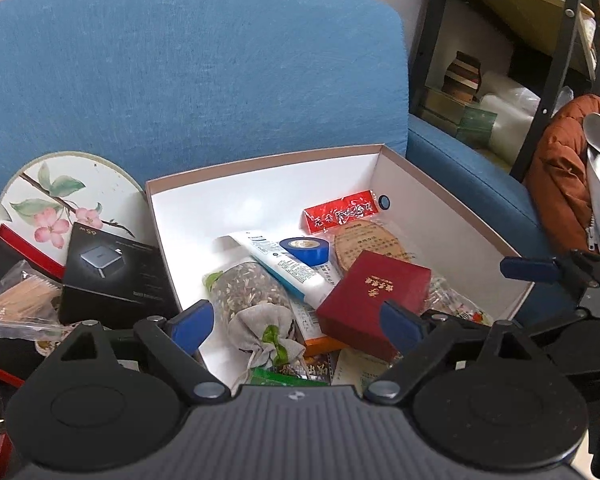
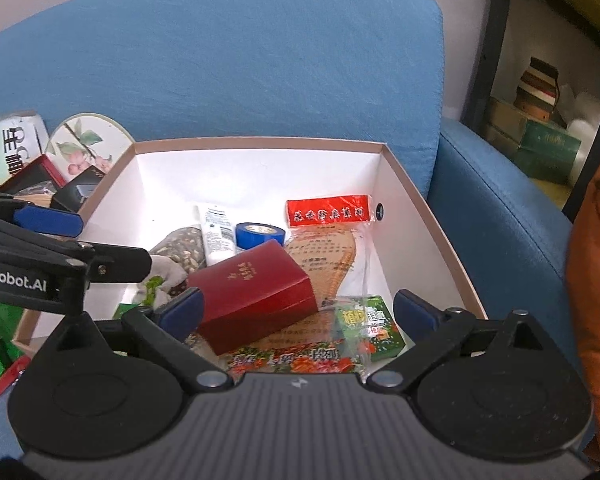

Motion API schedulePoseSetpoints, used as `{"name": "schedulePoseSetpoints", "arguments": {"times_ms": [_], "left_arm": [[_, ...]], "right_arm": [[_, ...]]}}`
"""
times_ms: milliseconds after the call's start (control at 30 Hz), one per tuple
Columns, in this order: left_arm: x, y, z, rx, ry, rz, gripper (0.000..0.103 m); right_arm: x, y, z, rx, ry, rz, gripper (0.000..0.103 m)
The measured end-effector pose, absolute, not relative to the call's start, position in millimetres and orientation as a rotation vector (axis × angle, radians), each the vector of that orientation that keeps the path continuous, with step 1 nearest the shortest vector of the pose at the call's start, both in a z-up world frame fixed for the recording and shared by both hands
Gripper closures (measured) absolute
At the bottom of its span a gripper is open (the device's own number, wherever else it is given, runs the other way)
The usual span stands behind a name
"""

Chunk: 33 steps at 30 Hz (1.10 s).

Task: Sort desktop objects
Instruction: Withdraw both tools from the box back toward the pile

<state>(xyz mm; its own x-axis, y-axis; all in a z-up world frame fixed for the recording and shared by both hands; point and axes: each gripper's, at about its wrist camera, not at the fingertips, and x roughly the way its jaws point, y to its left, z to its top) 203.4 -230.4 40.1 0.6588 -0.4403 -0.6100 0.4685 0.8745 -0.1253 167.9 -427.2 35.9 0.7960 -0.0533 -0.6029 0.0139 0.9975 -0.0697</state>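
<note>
left tongs [image 1: 298,326] agape, empty | right tongs [image 2: 298,312] agape, empty | red box [image 2: 256,294] in white box [image 2: 256,172], tape roll [image 2: 259,235] at 12 o'clock

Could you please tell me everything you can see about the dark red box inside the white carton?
The red box is a closed, dark red, blocky case with gold characters printed on its top face; its material cannot be told. It lies tilted in the front middle of the carton, propped on other items. It rests on printed packets, and the tape roll and white tube lie just behind it. Neither tongs hold it; the right tongs stand open around it.
</note>
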Motion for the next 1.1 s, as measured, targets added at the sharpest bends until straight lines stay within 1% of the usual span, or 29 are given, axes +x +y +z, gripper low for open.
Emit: {"name": "schedulePoseSetpoints", "arguments": {"times_ms": [367, 533, 700, 833, 933, 1100], "left_arm": [[160, -189, 57, -0.041, 0.654, -0.544, 0.01], [123, -144, 45, -0.147, 0.648, -0.53, 0.01], [85, -97, 13, -0.233, 0.666, -0.476, 0.01], [65, -66, -15, -0.288, 0.725, -0.415, 0.011], [59, -51, -27, -0.267, 0.737, -0.372, 0.011], [59, -24, -35, -0.223, 0.696, -0.293, 0.012]], "right_arm": [[127, -393, 65, -0.128, 0.548, -0.044, 0.005], [96, -363, 67, -0.144, 0.511, 0.004, 0.005], [66, -324, 47, -0.143, 0.499, 0.104, 0.005], [51, -292, 21, -0.142, 0.532, 0.18, 0.005], [47, -269, 2, -0.125, 0.567, 0.248, 0.005], [52, -237, -18, -0.129, 0.587, 0.313, 0.005]]}}
